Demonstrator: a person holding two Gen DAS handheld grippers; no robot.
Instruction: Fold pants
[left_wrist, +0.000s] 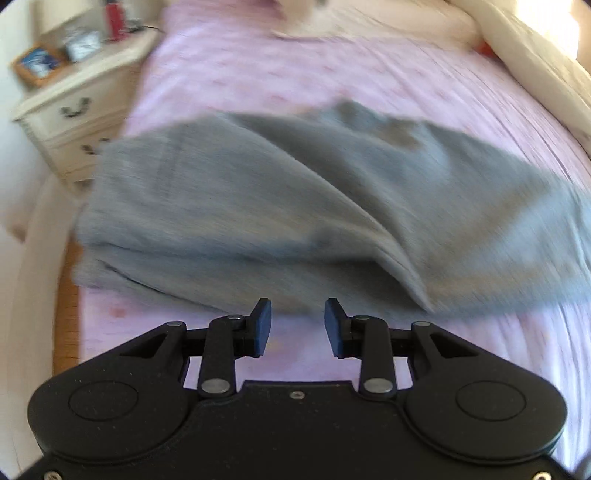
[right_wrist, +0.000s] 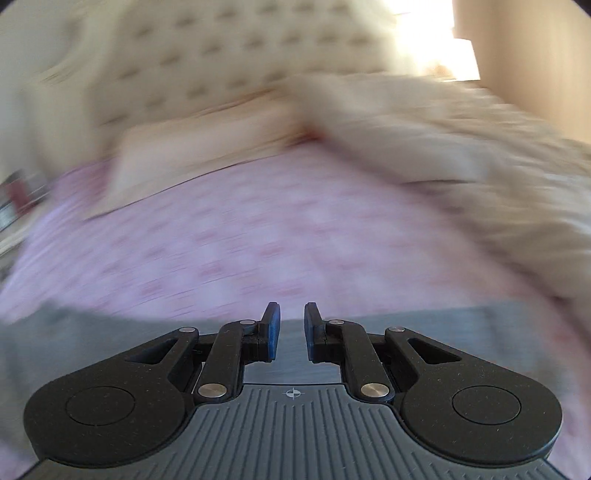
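Pink patterned bedsheet (left_wrist: 258, 74) bare beyond and in front of grey fabric pants (left_wrist: 258, 192), which lie crumpled across the bed, left end at the bed's left edge. Cream wooden nightstand (left_wrist: 74, 107) beside that edge, well apart from claws. Cream bedding (right_wrist: 461, 147) piled along far right.

Left gripper (left_wrist: 297, 325) above bare sheet, just short of pants' near edge, fingers parted, holding nothing.

Right gripper (right_wrist: 292, 328) over pants, narrow gap, nothing pinched. Both views motion-blurred.
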